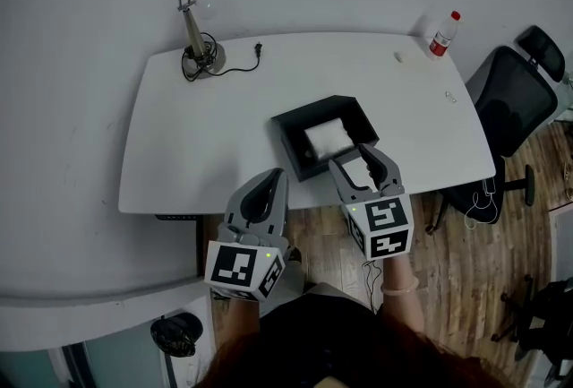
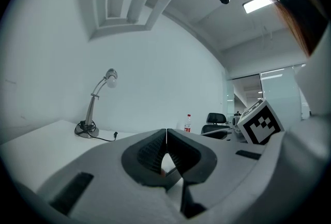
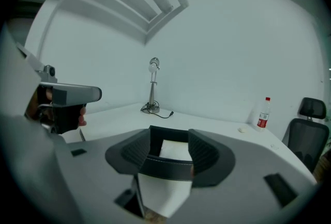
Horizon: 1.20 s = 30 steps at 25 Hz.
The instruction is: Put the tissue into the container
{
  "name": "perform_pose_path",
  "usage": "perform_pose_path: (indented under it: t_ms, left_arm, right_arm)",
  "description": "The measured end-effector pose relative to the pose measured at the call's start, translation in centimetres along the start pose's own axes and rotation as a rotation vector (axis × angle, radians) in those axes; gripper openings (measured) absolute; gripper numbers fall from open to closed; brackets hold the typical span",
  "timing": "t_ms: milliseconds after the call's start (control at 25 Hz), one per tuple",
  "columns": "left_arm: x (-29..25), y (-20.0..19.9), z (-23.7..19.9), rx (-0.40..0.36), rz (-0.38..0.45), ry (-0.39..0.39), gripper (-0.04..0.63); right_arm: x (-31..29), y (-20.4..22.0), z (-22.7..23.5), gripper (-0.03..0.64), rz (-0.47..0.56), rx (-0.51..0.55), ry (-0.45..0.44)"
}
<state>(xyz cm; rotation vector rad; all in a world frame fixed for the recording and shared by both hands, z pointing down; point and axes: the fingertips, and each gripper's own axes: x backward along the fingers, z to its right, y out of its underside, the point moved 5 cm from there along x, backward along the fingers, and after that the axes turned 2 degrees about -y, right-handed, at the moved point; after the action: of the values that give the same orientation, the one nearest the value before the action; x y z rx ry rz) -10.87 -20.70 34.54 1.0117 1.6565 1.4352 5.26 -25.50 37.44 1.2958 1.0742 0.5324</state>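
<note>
A black open container [image 1: 295,122] sits on the white table [image 1: 197,135] near its front edge, with a white tissue [image 1: 327,137] lying inside. My right gripper [image 1: 354,158] hovers at the container's front right corner, open. In the right gripper view the container's dark front wall [image 3: 165,167] runs across the gap between the jaws, and the tissue [image 3: 173,149] shows beyond it, untouched by the pads. My left gripper [image 1: 276,173] is held at the table's front edge, left of the container. Its jaws meet with nothing between them [image 2: 166,132].
A desk lamp [image 1: 192,10] with its cord stands at the table's back left. A red-capped bottle [image 1: 441,34] and a small white object [image 1: 400,57] sit at the back right. A black office chair [image 1: 515,99] is to the right of the table.
</note>
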Motion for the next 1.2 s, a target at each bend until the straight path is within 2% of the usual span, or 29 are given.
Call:
perform_pose_path:
  t_ms: [120, 480, 640, 800, 1200]
  left_arm:
    - [1.2, -0.1, 1.0, -0.005, 0.004, -0.006, 0.029]
    - [4.4, -0.4, 3.7, -0.023, 0.008, -0.022, 0.029]
    - [5.6, -0.7, 4.7, -0.037, 0.013, -0.026, 0.029]
    - [7.1, -0.9, 5.7, -0.047, 0.013, -0.031, 0.029]
    - [10.7, -1.8, 8.5, -0.083, 0.031, -0.036, 0.029]
  right_arm:
    - [1.5, 0.0, -0.3, 0.238, 0.013, 0.004, -0.004]
    - [5.6, -0.5, -1.7, 0.143, 0.092, -0.007, -0.019]
    - [7.4, -0.9, -2.3, 0.125, 0.146, -0.044, -0.045]
    - [9.3, -1.1, -2.9, 0.082, 0.186, -0.038, -0.029]
    - [13.9, -1.4, -4.2, 0.040, 0.231, -0.030, -0.001]
